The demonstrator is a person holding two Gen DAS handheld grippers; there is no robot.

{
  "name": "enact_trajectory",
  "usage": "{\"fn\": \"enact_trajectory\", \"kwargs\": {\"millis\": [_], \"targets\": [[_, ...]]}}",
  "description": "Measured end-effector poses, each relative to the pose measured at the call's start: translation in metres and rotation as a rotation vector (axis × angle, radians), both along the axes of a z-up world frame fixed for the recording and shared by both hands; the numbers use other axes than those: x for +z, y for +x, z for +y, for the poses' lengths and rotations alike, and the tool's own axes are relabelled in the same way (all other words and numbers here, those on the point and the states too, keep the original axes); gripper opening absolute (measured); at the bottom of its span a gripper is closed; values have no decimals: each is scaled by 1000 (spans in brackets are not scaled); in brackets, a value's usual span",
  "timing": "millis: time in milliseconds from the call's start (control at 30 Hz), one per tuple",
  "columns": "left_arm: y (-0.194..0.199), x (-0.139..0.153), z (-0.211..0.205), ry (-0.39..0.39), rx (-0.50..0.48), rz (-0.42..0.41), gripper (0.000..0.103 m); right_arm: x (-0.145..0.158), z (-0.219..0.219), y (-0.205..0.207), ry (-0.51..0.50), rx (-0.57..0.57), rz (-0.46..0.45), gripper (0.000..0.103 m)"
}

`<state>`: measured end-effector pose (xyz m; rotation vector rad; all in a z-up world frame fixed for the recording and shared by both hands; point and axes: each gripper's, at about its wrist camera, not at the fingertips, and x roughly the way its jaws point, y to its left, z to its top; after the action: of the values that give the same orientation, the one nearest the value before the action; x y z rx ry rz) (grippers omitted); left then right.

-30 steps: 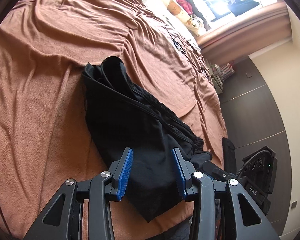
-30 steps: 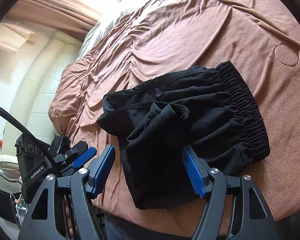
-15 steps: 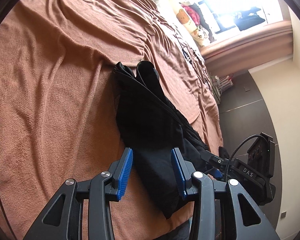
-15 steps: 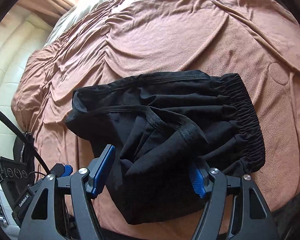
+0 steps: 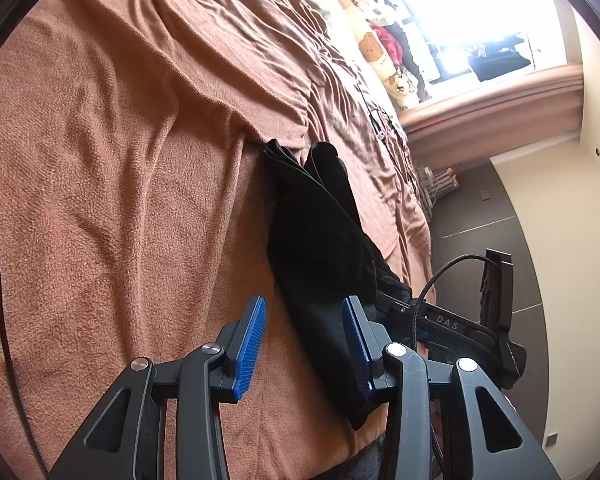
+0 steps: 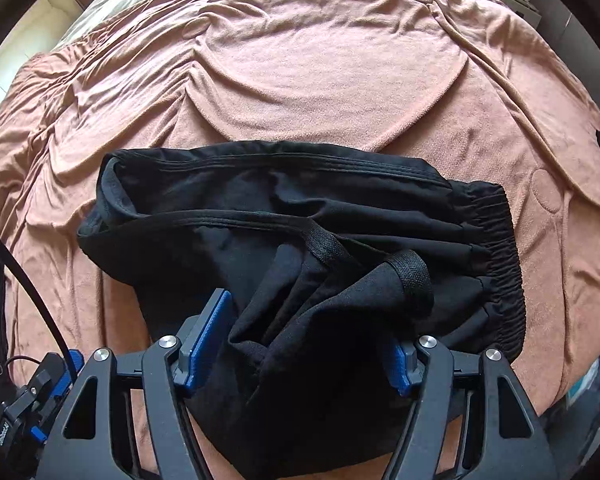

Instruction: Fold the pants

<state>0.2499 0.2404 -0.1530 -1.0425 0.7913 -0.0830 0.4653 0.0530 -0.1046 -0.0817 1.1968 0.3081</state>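
— Black pants (image 6: pixel 300 216) lie rumpled on the brown blanket of the bed (image 6: pixel 320 80), near its front edge. What changed in the last second?

— The right tool (image 6: pixel 300 344) tipped steeply down over them, and its pads are now closing around a bunched fold; I can't tell if they pinch it yet. The left tool (image 5: pixel 304 344) slid towards the leg end, pads spread, one on each side of the cloth edge, gripping nothing

— Meaning?

— Probably the grab before a fold: both ends get taken next, though no fold looks made so far
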Motion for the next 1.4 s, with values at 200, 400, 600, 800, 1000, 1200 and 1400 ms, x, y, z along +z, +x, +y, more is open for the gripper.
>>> {"fn": "enact_trajectory", "kwargs": {"millis": [200,400,600,800,1000,1200,1400], "targets": [[13,0,-2,-2,-13,27,45,-3,-9,2,21,-11,-23,10],[37,4,0,23,-5,54,74,6,-33,-16,141,34,-62,6],[73,11,4,57,-6,87,80,11,-48,-31,201,69,-93,6],[108,19,4,103,-22,115,84,15,-62,-38,246,95,-106,6],[148,10,1,153,-52,184,85,12,-70,-43,270,105,-120,6],[167,5,-7,212,-75,228,82,11,-79,-49,303,112,-130,6],[177,8,-15,256,-98,257,28,8,-100,-58,367,104,-135,6]]}}
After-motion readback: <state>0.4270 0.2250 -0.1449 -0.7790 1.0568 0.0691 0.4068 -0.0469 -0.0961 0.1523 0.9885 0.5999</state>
